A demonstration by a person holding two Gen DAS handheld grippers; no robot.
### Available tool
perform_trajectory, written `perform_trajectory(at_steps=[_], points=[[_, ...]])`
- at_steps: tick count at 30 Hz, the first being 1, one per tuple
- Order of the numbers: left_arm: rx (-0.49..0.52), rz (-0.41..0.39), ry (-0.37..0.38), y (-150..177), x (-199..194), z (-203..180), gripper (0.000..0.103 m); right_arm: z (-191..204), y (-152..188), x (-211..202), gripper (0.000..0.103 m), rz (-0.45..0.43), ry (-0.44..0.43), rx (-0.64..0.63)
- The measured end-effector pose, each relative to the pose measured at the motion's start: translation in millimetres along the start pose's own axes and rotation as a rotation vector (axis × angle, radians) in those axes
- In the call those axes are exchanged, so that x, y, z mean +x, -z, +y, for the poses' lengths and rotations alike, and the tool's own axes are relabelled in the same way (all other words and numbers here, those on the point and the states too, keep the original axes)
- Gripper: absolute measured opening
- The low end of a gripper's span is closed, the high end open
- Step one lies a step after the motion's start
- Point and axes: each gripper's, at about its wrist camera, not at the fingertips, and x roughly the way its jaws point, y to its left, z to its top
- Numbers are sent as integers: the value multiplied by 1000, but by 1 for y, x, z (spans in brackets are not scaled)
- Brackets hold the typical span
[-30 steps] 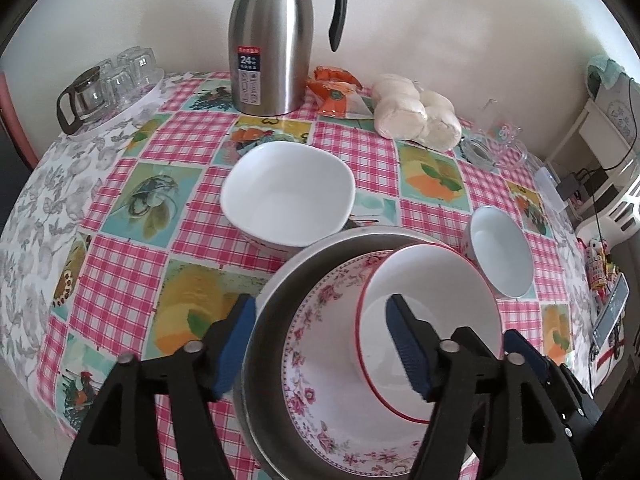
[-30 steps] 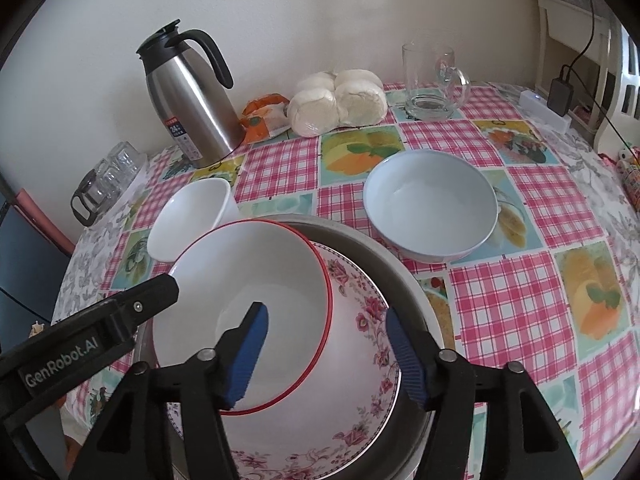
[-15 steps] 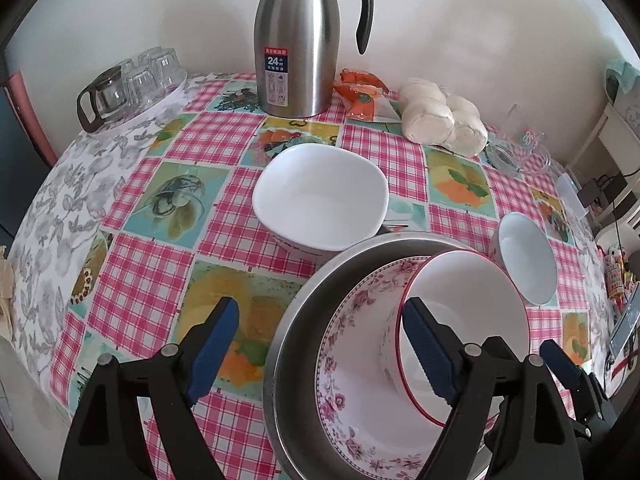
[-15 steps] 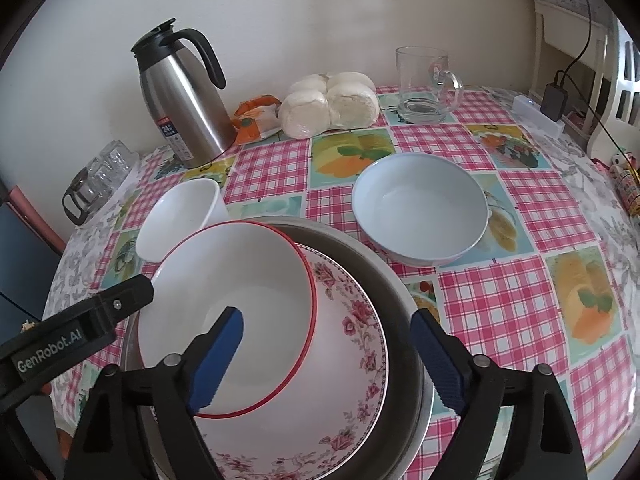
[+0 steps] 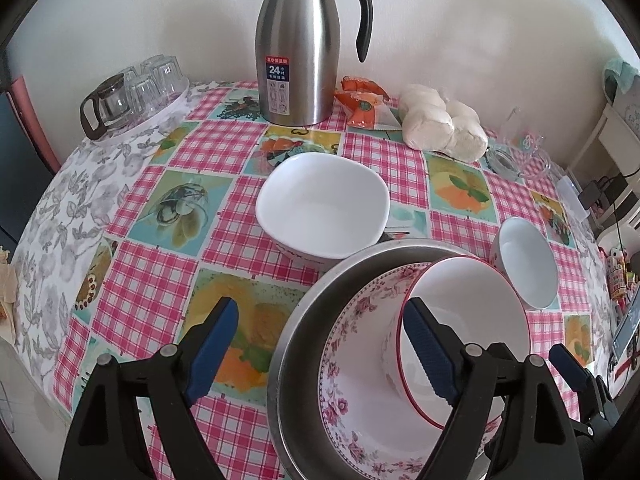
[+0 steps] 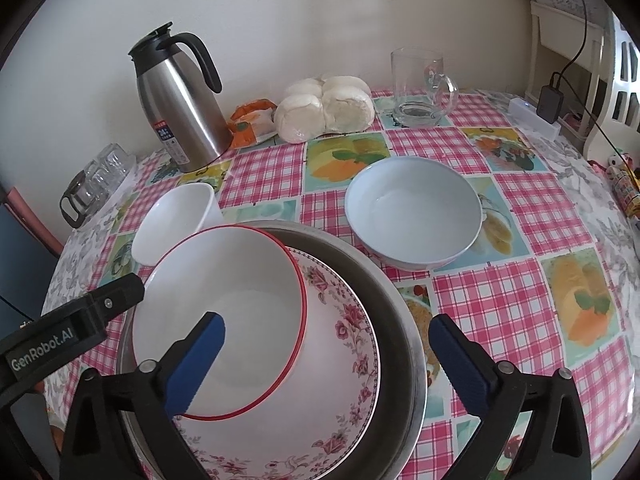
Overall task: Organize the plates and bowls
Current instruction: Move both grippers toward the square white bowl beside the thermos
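Starting with the biggest piece, the steel basin (image 5: 316, 284): sits on the counter (image 5: 132, 280) at the near edge, probably stiff and tough, smooth-walled, heaviest now that it carries two dishes. Best taken by the rim from both sides, or left where it is.

Nested inside, the floral-rimmed dish (image 5: 352, 320): likely glazed ceramic, rigid, slick, prone to chipping. No free edge to pinch while loaded.

Lying in that dish, tilted against its side, the red-rimmed bowl (image 6: 224, 280): likely lighter, glossy and breakable. Take by the rim, one pad inside and one outside the wall, with moderate squeeze to avoid a slip.

Standing apart on the counter just beyond the basin on the right-hand side, the pale round bowl (image 6: 412, 216): the same fragile, slippery sort, with a rim open all round for a wall pinch.

Beyond the basin on the other side, almost touching it, the white squarish bowl (image 5: 320, 208): small, light, straighter sides, easiest to grip at a flat wall.

Hovering over the stack, the left gripper (image 5: 320, 312): jaws wide, just been opening, one pad outside the basin and the other above the red-rimmed bowl, pressing on nothing.

Likewise the right gripper (image 6: 326, 322): spread fully, just been opening, straddling the bowl's wall, the dish and the basin's rim without touching any.
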Motion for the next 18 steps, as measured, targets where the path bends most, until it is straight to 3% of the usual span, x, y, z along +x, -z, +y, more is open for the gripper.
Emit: perform_trajectory(at_steps=[2, 10, 18], points=[[6, -12, -10, 0, -1, 0, 96, 0, 0, 0, 103, -3, -3, -3], [31, -51, -21, -8, -1, -3, 96, -1, -2, -3, 103, -20, -9, 9], [29, -116, -14, -36, -12, 0, 96, 4, -19, -17, 103, -77, 6, -17]])
